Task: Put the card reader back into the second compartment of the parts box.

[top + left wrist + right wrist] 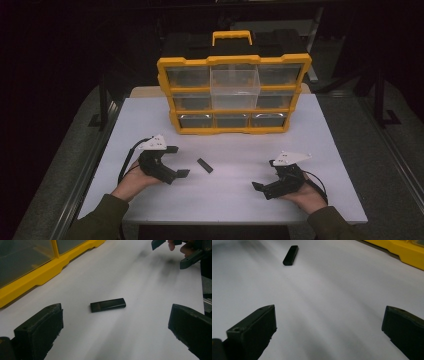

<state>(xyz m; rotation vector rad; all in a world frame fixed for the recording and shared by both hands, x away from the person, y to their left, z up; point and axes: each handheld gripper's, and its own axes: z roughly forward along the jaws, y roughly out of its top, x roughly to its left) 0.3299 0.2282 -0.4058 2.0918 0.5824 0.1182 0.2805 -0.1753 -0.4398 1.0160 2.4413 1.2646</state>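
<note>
Nine clear drawers sit in three rows in the yellow organizer (233,95) standing upright at the far edge of the white bench (150,115); the top-middle drawer (235,89) is pulled out toward the person and looks empty, while what the other drawers hold cannot be told through their dim fronts. A small black stick (204,165) lies flat on the bare bench in front of the organizer, between the two tools and nearer the left one, touching neither. The left tool (178,161) rests low at the left, jaws wide apart and pointing at the stick; in the left gripper view the stick (108,305) lies just ahead of the gap between the jaws. The right tool (264,187) rests near the front right of the bench, jaws likewise wide and holding nothing; the right gripper view shows the stick (290,255) well ahead. Open white surface surrounds the stick on every side, and the near edge lies just behind both hands.
</note>
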